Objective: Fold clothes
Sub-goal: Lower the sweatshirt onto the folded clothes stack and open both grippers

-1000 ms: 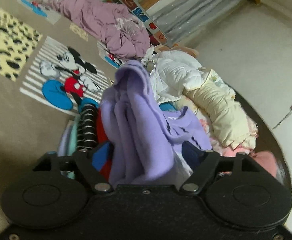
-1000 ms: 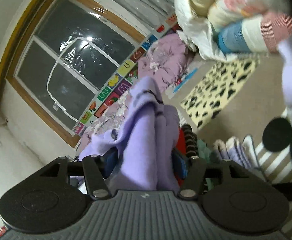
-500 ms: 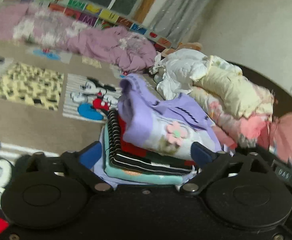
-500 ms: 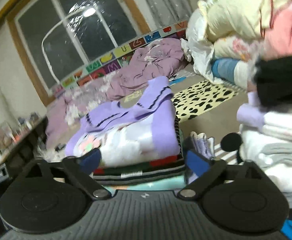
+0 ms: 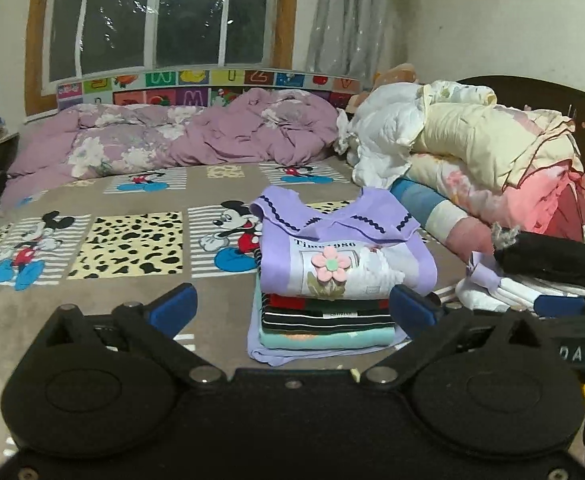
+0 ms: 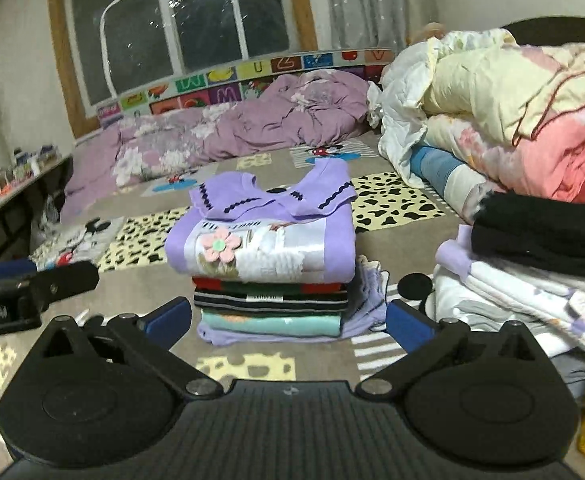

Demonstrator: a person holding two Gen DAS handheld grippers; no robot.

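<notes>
Bedroom, a cartoon-print bedspread [image 5: 92,304] under a dark window [image 5: 152,16]: my left tongs [image 5: 292,308] and right tongs [image 6: 288,320] both gape wide with nothing between their blue pads, drawn back just short of the stack [image 5: 324,320]. On top lies the folded purple top [image 5: 344,256], collar away from me, flower patch up. Heaped quilts [image 6: 512,120] and another folded pile [image 6: 532,280] sit to the right.
</notes>
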